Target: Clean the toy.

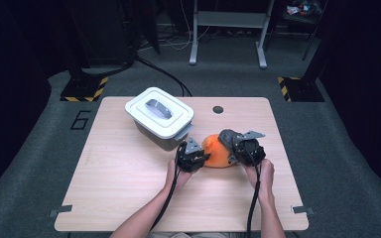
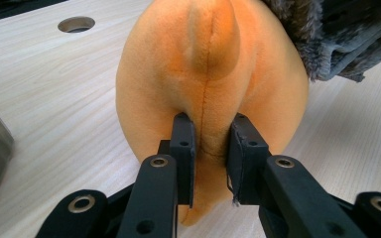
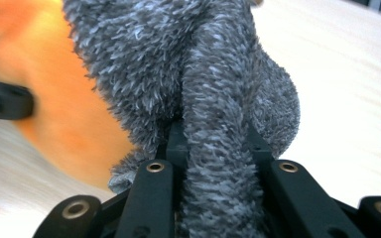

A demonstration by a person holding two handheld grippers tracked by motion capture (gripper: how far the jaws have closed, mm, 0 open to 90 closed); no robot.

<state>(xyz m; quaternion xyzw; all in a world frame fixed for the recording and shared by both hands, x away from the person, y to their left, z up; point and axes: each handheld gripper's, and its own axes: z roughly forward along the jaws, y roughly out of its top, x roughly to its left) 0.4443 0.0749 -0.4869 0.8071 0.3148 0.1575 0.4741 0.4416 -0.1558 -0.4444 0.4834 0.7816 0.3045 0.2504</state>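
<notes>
The orange plush toy [image 1: 217, 151] is lying on the tabletop [image 1: 129, 173] between the two hands, just in front of the white lidded box [image 1: 159, 117], and the left tongs [image 1: 199, 159] are pinching a fold of its fabric at its left end. The right tongs [image 1: 232, 148] are closed on the grey fuzzy cloth [image 1: 228, 136], which is resting on the toy's right upper side and touching it. So the cloth is lying to the right of the toy, nearer to the right hand, and I judge that peeling it away is calling for a pull to the right and upward while the left tongs are holding the toy down.
</notes>
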